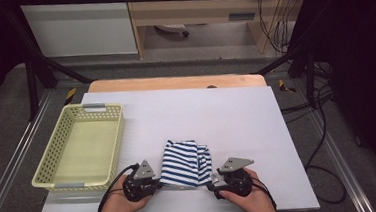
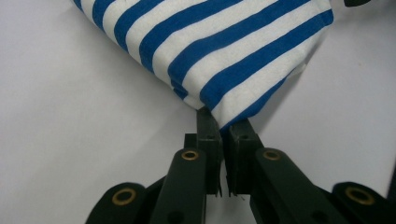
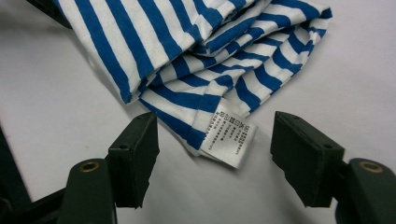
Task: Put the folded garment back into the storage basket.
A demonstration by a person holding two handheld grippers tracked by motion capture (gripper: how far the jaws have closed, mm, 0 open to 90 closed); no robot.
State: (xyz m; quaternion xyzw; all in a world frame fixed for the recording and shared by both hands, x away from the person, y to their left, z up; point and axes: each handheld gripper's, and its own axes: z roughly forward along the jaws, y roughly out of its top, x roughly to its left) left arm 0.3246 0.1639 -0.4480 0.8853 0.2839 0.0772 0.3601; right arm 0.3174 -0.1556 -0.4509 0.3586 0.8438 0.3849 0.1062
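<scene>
Nearest to us, at the front edge of the white worktop (image 1: pixel 257 126), our left gripper (image 2: pixel 220 122) has its two black jaws pressed together on a corner of the folded blue-and-white striped cotton garment (image 1: pixel 184 162); the left gripper view shows the fabric pinched between the pads, a detail too small to read in the high view, where that gripper (image 1: pixel 157 181) sits at the garment's left front corner. Our right gripper (image 3: pixel 215 158) stands apart around the garment's other front corner: its jaws flank a small white printed care label (image 3: pixel 229 134) without touching it, something we see in the right gripper view alone. In the high view the right gripper (image 1: pixel 216 178) lies just beside the cloth's right front edge. The garment rests near the middle of the front edge. Farther back, along the left edge, stands a pale yellow perforated plastic basket (image 1: pixel 53 145) with nothing in it, well apart from the cloth.
</scene>
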